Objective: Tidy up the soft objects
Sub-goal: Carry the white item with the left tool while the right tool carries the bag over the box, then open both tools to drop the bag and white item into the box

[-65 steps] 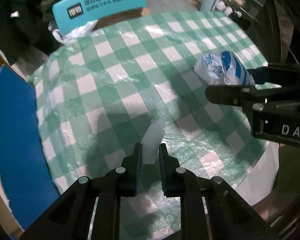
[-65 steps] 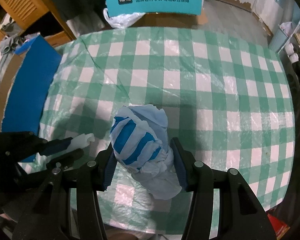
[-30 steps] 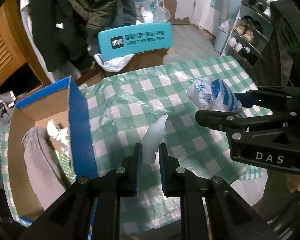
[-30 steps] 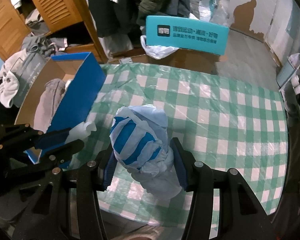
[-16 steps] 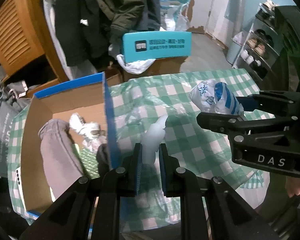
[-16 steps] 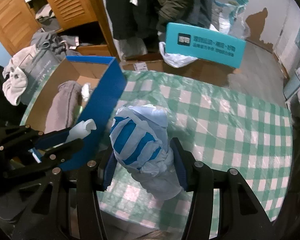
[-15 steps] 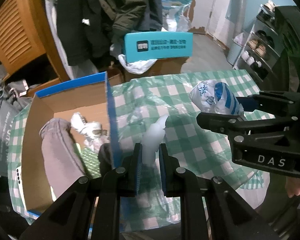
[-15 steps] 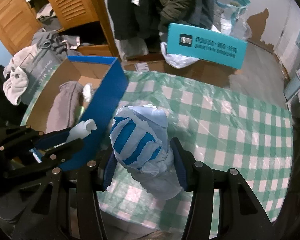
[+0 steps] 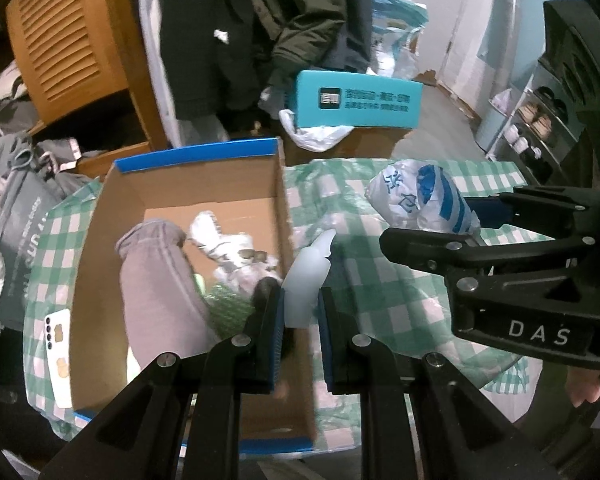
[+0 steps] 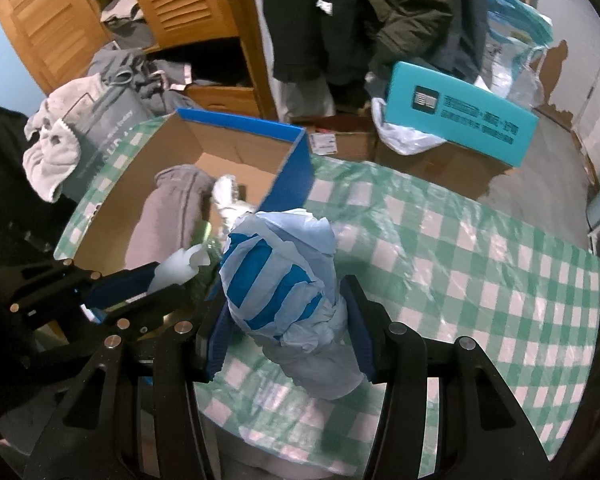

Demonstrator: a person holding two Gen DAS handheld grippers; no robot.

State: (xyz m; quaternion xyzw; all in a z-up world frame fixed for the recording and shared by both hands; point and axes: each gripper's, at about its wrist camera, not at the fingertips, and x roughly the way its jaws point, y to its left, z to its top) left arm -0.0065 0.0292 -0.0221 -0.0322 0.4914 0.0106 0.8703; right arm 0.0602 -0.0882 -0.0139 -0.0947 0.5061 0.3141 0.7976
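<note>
Clearly both loads soft, light. Left gripper [image 9: 301, 312] pinches white wad [image 9: 308, 276]; right gripper [image 10: 284, 320] squeezes striped bundle [image 10: 280, 276] mid-body. We judge box [image 9: 204, 152] drop easy.

Glossy plastic tablecloth [image 10: 480, 264], matt cardboard box [image 9: 180, 192]

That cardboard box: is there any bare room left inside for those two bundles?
Yes. The cardboard box shows bare floor along its far wall and near corner. Its middle is crowded: grey roll, white cloth. The checked tablecloth right of it lies open.
</note>
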